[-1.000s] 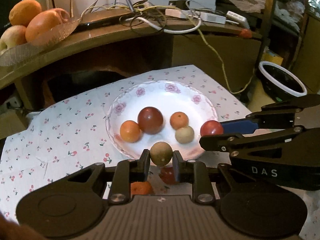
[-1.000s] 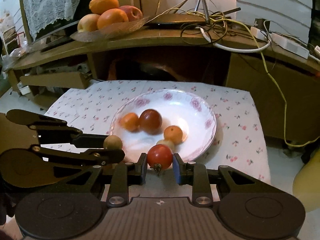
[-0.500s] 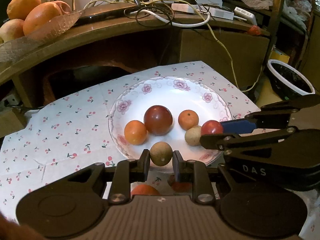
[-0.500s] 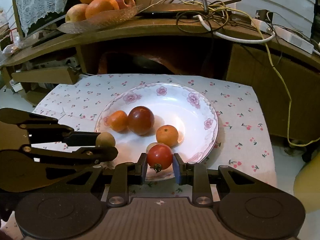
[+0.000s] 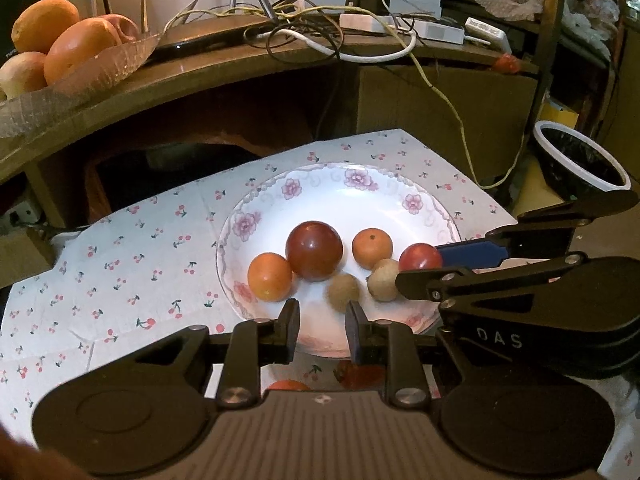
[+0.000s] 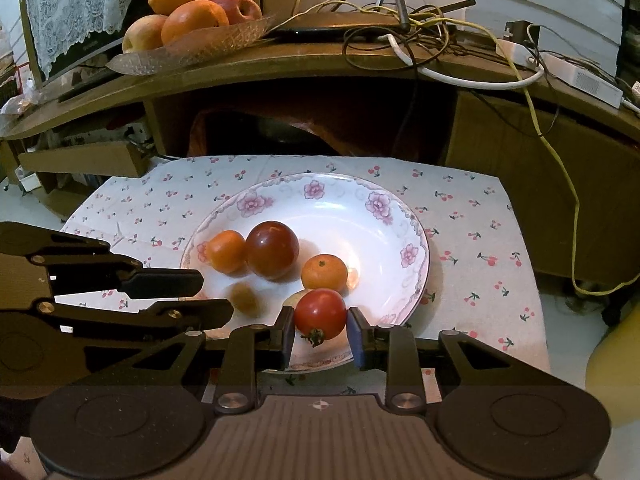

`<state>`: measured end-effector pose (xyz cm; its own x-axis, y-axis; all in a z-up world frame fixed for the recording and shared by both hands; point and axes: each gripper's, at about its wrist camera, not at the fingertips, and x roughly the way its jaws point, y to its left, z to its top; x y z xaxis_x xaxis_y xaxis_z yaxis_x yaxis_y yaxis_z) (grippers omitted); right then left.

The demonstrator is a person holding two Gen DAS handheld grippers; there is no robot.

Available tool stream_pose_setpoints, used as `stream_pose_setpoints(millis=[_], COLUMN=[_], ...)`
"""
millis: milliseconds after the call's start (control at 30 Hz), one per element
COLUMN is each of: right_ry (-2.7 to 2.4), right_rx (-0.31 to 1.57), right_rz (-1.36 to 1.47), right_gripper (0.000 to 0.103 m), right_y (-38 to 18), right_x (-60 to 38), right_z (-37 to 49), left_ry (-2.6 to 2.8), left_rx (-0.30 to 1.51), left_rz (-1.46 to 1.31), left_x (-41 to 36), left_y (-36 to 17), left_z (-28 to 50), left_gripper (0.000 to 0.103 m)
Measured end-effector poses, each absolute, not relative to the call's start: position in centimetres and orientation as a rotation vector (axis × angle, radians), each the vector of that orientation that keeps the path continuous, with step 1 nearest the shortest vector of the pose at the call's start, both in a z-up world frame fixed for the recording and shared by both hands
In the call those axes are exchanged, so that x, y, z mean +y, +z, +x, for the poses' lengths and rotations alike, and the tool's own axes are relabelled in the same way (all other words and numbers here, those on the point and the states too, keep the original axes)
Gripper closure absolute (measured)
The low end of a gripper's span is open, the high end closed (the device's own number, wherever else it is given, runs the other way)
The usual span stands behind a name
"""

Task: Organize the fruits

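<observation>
A white flowered plate [image 5: 360, 196] [image 6: 360, 216] on a cherry-print cloth holds a dark red tomato [image 5: 314, 251] [image 6: 272, 250], two small oranges [image 5: 269, 276] [image 5: 372, 243], a pale brown fruit [image 5: 383, 285] and a blurred brown fruit [image 5: 343, 291] [image 6: 245, 298] just beyond my left gripper. My left gripper [image 5: 322, 328] is open and empty at the plate's near rim. My right gripper [image 6: 320, 332] is shut on a red tomato [image 6: 320, 313] [image 5: 420, 257] over the plate's near right side.
A wooden shelf behind carries a glass dish of large oranges and apples [image 6: 188, 20] and tangled cables [image 5: 320, 36]. A black bin with a white rim [image 5: 580, 160] stands on the floor at right. Two fruits [image 5: 360, 374] lie on the cloth under my left gripper.
My left gripper has opened and let go of the brown fruit, which now lies in the plate. Both grippers have moved forward over the plate; the right one still holds the tomato.
</observation>
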<state>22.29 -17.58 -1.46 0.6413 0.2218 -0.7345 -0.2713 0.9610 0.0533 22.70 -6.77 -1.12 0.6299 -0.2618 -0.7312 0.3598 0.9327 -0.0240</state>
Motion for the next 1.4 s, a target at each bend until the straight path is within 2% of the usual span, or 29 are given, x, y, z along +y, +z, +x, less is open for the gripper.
stream_pose_setpoints(millis=[633,1200,1400], right_ry=[0.239,0.418,0.425], right_rx=[0.752,0.885,0.914], right_rz=[0.032,-0.015,-0.009], right_gripper=[0.070,0.070,0.064], right_y=[0.6,-1.7,-3.0], right_x=[-19.6,-16.2,-15.1], right_z=[21.5,18.5,19.4], left_ry=[-0.355,-0.424,-0.426], left_rx=[0.785,0.842,0.861], left_rz=[0.129,0.167,0.169], left_x=[-5.7,-2.7,-1.6], left_y=[0.5,0.0,-0.5], left_z=[21.8,18.5,18.1], left_gripper=[0.071,0.068,0.068])
